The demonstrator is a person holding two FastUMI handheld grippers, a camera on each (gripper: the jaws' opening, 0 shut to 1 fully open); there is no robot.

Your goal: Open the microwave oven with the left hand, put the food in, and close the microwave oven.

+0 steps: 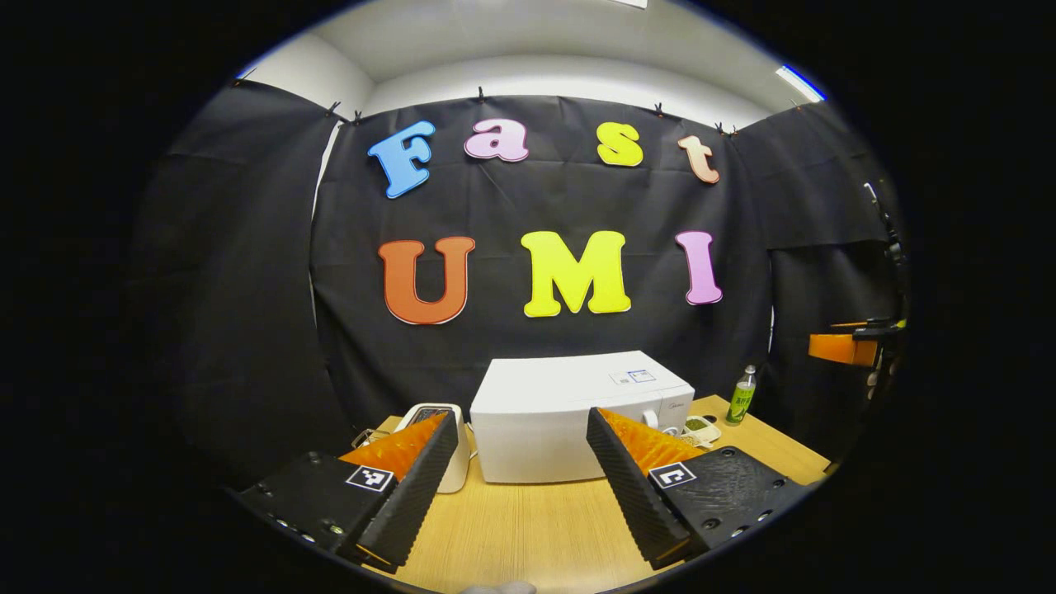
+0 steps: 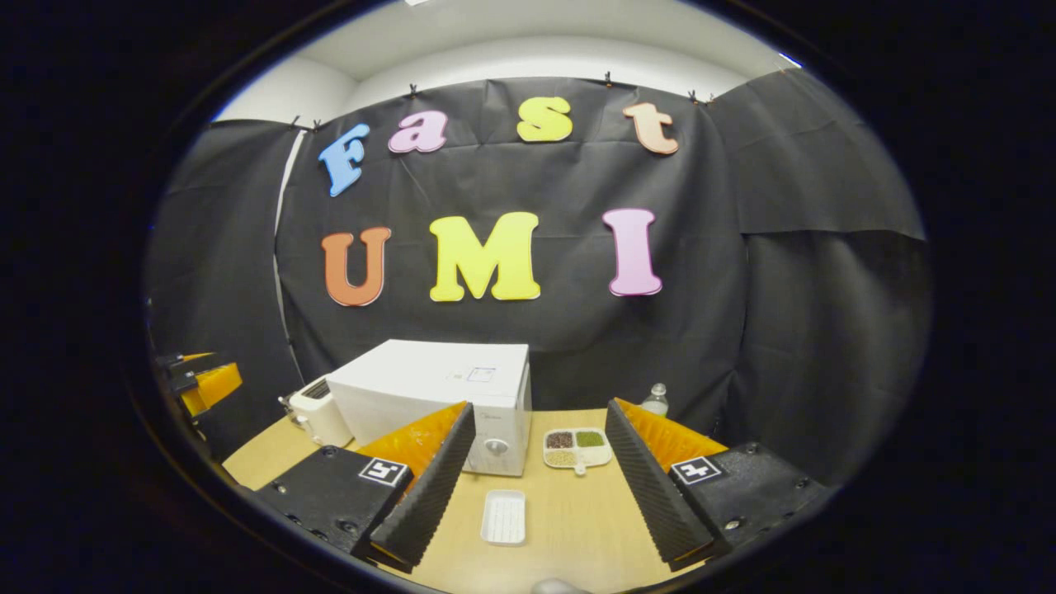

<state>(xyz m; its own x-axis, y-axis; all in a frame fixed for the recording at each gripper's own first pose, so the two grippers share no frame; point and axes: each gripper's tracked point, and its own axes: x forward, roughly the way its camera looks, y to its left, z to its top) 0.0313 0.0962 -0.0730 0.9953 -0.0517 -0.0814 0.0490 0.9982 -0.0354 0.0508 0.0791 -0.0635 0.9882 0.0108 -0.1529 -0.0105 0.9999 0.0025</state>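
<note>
One white microwave (image 2: 437,404) is sitting closed at the middle of the wooden surface (image 2: 569,528). Both hand-held grippers, left (image 1: 520,487) and right (image 2: 532,495), are hanging short of it with fingers spread wide, holding nothing. One divided food dish (image 2: 577,448) is lying just right of the microwave, one white tray (image 2: 503,517) in front, one toaster (image 2: 318,417) to its left, one bottle (image 1: 742,396) beyond the dish. Risks, as I judge them: the left gripper slipping off the door, or the dish tipping and spilling.
</note>
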